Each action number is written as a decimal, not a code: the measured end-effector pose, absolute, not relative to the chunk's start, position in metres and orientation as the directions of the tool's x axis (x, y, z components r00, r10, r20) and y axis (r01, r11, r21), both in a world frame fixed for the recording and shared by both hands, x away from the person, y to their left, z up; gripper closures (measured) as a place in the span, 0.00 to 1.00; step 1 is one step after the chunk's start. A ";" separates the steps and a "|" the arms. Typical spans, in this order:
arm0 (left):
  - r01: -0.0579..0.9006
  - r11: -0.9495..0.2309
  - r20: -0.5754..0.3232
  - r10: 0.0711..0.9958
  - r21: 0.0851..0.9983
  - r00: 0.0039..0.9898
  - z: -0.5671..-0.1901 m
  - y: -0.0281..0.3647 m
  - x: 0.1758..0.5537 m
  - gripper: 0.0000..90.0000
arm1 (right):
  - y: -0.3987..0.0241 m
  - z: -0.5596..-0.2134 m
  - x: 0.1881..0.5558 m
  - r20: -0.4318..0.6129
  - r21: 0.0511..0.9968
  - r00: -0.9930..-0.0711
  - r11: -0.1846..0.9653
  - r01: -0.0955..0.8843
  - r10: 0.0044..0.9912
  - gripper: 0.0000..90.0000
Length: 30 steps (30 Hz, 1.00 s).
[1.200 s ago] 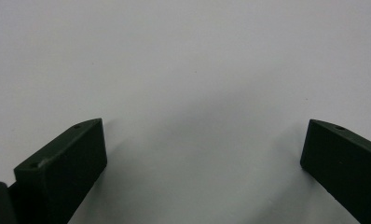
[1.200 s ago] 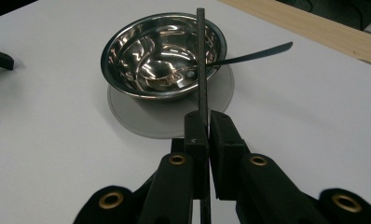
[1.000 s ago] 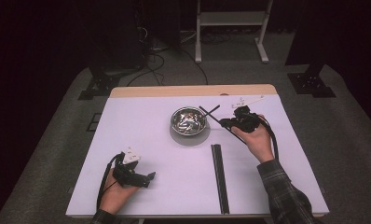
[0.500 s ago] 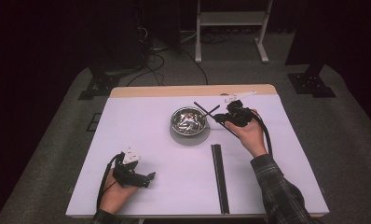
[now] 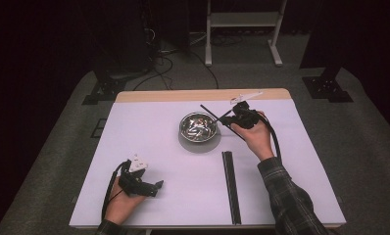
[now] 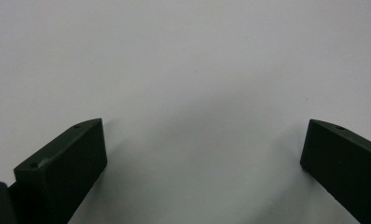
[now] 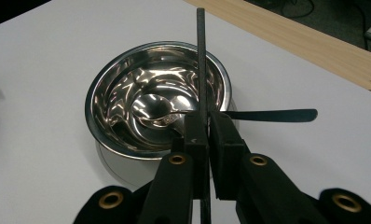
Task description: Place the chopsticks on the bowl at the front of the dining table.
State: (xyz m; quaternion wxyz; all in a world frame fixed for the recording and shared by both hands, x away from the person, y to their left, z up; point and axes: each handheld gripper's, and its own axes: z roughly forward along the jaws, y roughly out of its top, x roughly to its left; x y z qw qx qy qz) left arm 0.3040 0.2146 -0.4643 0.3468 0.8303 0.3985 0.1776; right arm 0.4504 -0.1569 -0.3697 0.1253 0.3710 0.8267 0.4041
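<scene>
Right gripper view: right tool [image 7: 207,140] clenches a black chopstick [image 7: 201,60] over the steel bowl [image 7: 104,93] holding a spoon [image 7: 151,105]; left tool [image 6: 202,154] gapes released near the desk's [image 5: 149,132] front-left corner.

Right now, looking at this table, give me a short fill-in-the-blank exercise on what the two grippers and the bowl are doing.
1. The right gripper is shut on a black ____.
2. The spoon lies with its scoop inside the metal ____.
3. The left gripper has its jaws ____ over bare table.
4. A second chopstick lies flat on the ____.

Missing words: chopstick; bowl; open; table
</scene>
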 end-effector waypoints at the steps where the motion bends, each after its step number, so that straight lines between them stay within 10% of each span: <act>1: 0.539 -0.441 0.018 0.785 0.718 0.619 -0.464 0.215 0.304 0.00 | -0.156 -0.370 0.451 0.095 0.760 -0.691 0.397 0.515 0.717 0.95; 30: 0.540 -0.441 0.017 0.785 0.717 0.619 -0.464 0.215 0.304 0.00 | -0.119 -0.379 0.482 0.090 0.746 -0.694 0.414 0.522 0.714 0.95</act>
